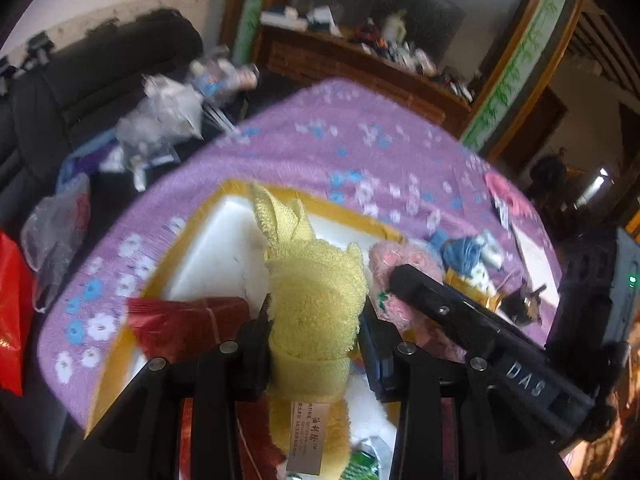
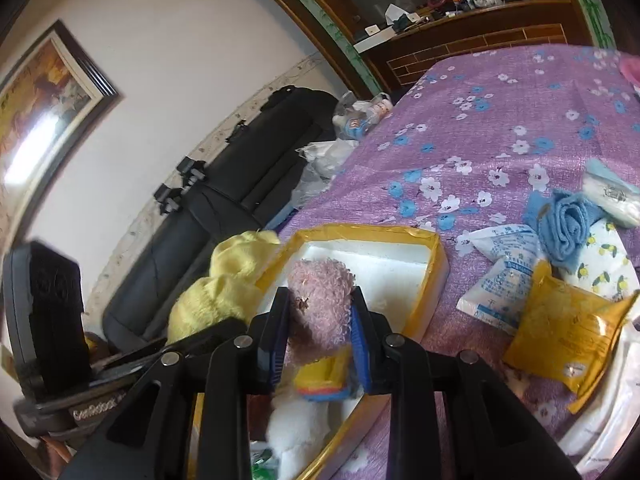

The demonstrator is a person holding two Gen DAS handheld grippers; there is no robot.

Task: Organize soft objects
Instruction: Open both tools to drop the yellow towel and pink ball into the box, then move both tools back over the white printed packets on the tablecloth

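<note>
Left wrist view: the left gripper [image 1: 316,320] has its jaws partly closed on a yellow towel [image 1: 316,276], pads pressing both sides, over the box [image 1: 208,248].
Right wrist view: the right gripper [image 2: 320,320] clamps a pink plush toy [image 2: 320,300] between its blue-padded fingers [image 2: 362,354], above the same box [image 2: 436,268].
Box: white inside, yellow rim, resting on the purple flowered bedspread [image 2: 480,120].
Inside the box: a red packet [image 1: 180,320] by the left jaw.
Beside the box: a rolled blue cloth [image 2: 564,224], a white packet [image 2: 504,276] and a yellow packet [image 2: 560,332] on the bedspread.
Background: a black sofa [image 2: 224,216] along the wall.
</note>
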